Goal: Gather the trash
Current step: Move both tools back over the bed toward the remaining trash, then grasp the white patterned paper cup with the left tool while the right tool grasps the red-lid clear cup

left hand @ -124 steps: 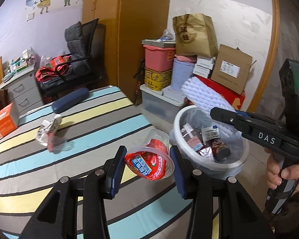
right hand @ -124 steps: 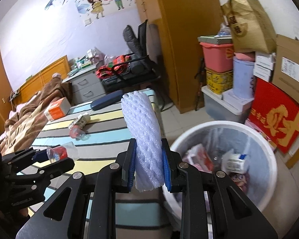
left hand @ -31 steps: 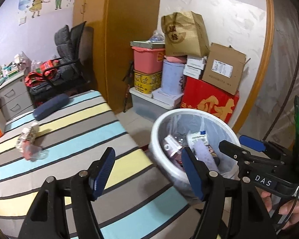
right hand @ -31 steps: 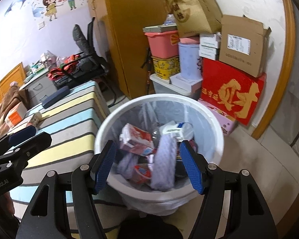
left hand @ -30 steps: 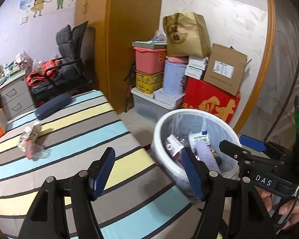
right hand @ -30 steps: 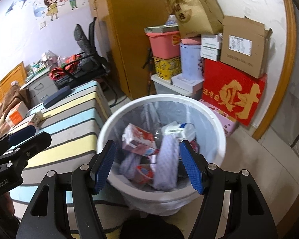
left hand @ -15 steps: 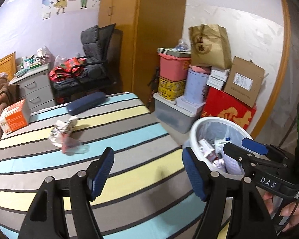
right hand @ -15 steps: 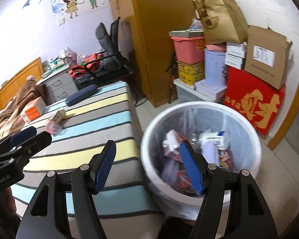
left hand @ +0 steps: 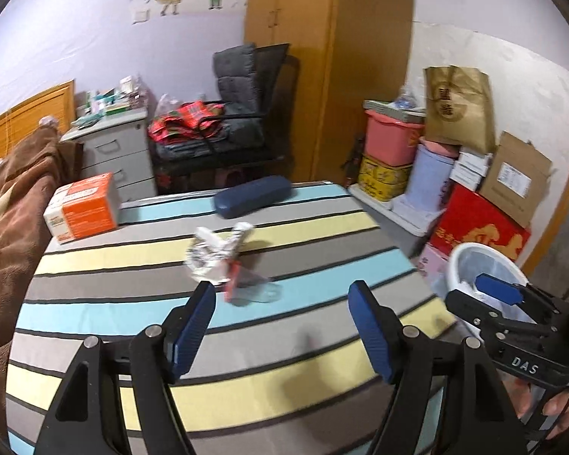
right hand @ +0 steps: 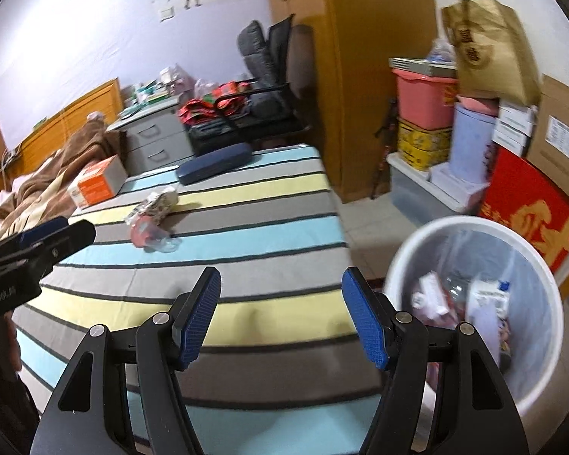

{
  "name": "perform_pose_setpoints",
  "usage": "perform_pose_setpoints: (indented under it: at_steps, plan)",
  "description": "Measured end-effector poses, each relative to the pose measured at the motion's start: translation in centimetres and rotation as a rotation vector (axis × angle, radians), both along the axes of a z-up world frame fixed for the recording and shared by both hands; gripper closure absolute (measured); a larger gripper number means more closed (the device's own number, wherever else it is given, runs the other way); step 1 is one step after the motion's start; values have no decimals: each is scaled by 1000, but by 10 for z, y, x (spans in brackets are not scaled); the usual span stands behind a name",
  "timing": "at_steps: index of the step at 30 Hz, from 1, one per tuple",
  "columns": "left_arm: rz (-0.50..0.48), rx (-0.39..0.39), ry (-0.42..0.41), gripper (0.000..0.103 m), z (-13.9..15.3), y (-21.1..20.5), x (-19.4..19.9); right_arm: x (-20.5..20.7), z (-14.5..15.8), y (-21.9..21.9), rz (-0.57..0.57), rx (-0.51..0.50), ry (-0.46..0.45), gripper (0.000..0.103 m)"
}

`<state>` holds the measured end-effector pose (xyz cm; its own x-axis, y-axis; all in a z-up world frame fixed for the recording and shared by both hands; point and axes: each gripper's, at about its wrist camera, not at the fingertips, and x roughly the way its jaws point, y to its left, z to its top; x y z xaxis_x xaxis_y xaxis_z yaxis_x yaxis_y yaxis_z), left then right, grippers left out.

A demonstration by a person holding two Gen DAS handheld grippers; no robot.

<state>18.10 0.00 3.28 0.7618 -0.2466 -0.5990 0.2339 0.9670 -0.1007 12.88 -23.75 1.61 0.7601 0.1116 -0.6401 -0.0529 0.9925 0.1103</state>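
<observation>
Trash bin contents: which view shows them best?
Right wrist view: it looks down into the bin, with cartons and wrappers visible inside. The left wrist view shows only part of the rim, behind the right gripper.

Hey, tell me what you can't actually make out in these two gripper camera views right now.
- Left wrist view: the crumpled wrapper and clear plastic cup pile on the striped bed is motion-blurred; its items cannot be told apart.
- Left wrist view: the white round trash bin is mostly hidden behind the right gripper.
- Right wrist view: the bin's lower contents sit behind that gripper's finger.
- Orange cardboard box: print too small to read.
</observation>
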Motion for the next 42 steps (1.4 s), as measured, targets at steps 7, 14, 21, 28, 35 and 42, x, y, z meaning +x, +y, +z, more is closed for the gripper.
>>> perform_pose_setpoints:
  at_steps: [7, 14, 21, 28, 35, 42]
  plan:
    - [27, -26, 49, 29, -12, 34, 28, 26, -6, 26, 97, -8, 33, 35]
    - [-12, -60, 118, 28, -21, 49, 63, 49, -17, 56, 241, 11, 75, 35]
    - [-63, -64, 169, 28, -28, 49, 98, 67, -28, 78, 344, -21, 110, 35]
    - [-111, -74, 242, 28, -46, 43, 131, 77, -29, 89, 440, -46, 102, 35]
    - [-131, -105, 303, 28, -60, 41, 157, 88, -36, 96, 500, -58, 123, 35]
    - [-101, -130, 358, 28, -75, 49, 172, 92, -38, 99, 524, -53, 136, 35]
